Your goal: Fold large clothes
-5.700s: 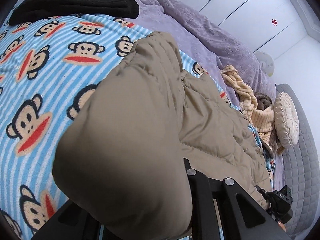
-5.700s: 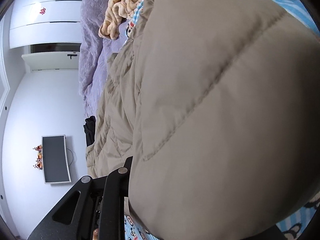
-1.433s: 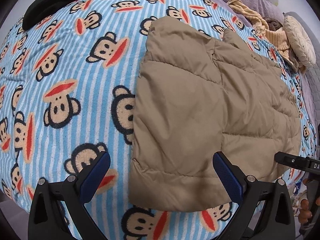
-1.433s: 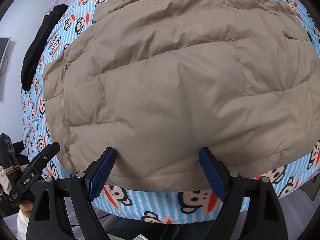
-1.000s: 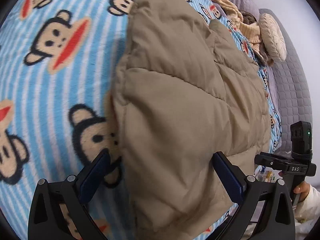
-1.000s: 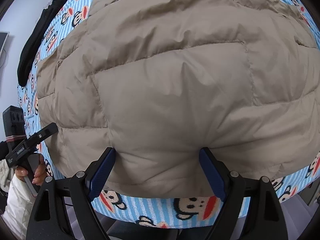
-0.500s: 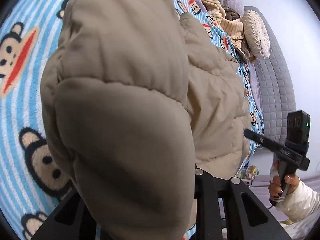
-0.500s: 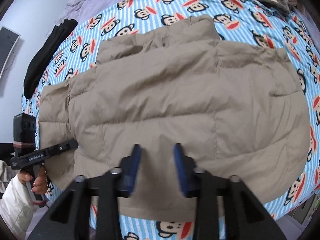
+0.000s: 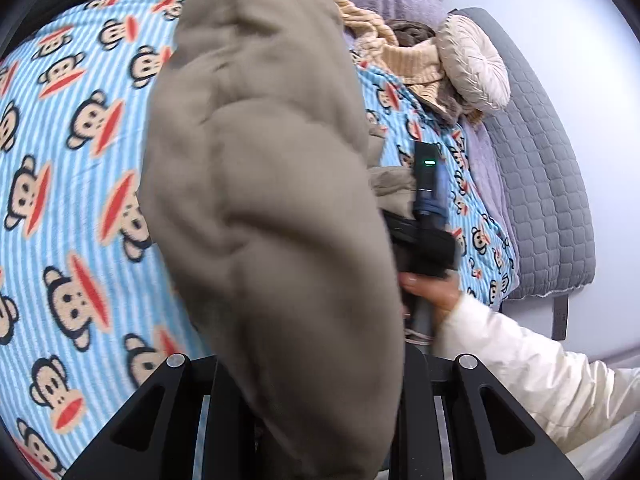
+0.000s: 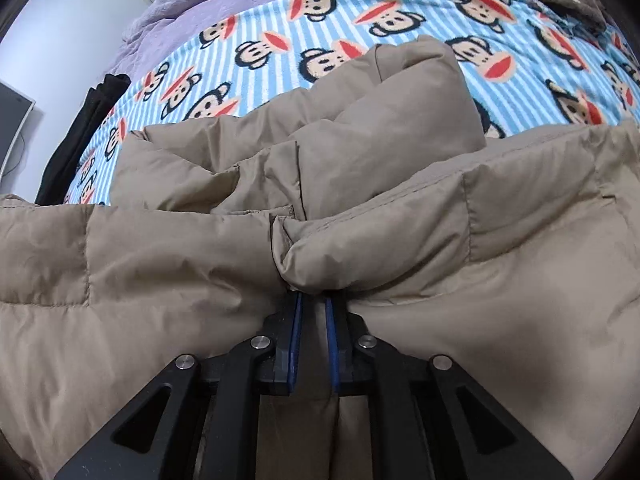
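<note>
A tan quilted puffer jacket (image 10: 360, 128) lies on the blue striped monkey-print blanket (image 10: 360, 12). My right gripper (image 10: 314, 308) is shut on the jacket's near edge, its blue pads (image 10: 297, 320) pinching a bunched fold. Behind that fold the far half lies flat with its collar toward the back. In the left wrist view a raised bulge of the jacket (image 9: 272, 200) fills the middle and hides the fingers of my left gripper (image 9: 320, 380), which is shut on it. A hand (image 9: 428, 290) in a white sleeve holds the other gripper's black body (image 9: 426, 236) just to the right.
A black garment (image 10: 80, 128) lies along the blanket's left edge, with a purple bedspread (image 10: 208, 12) behind it. Beige knit clothes (image 9: 416, 60) and a round cream cushion (image 9: 472, 64) sit at the head end. A grey quilted mattress side (image 9: 552, 160) runs along the right.
My right gripper has gone from open to shut on the jacket's near edge and pulled it up. My left gripper has lifted its edge higher, and the two grippers have come closer.
</note>
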